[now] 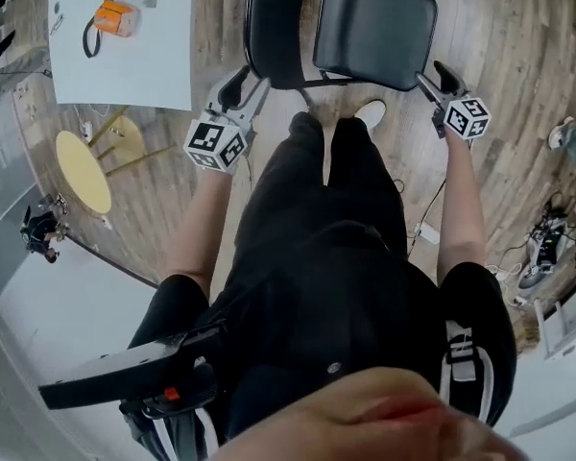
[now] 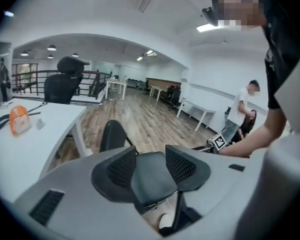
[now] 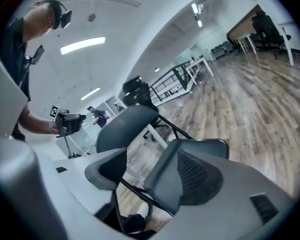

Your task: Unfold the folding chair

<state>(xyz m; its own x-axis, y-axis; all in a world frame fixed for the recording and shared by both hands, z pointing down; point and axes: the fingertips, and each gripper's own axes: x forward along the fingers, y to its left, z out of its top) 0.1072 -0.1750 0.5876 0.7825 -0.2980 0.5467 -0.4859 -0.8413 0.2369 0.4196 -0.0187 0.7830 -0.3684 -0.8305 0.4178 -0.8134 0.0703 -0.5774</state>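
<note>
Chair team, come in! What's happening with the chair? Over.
Left gripper open, right gripper open, both empty. Black folding chair: seat down, looks unfolded. White shoe by its legs.

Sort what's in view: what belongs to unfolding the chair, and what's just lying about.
Job: folding chair, left gripper, right gripper, both open.
Lying about: white table, orange object and black cord on it, round yellow stool.

Light: bright, even, from ceiling strip lights (image 3: 82, 45) | Shadows: faint, soft | Distortion: strong fisheye curving, dark corners | Blur: head view's bottom edge out of focus
</note>
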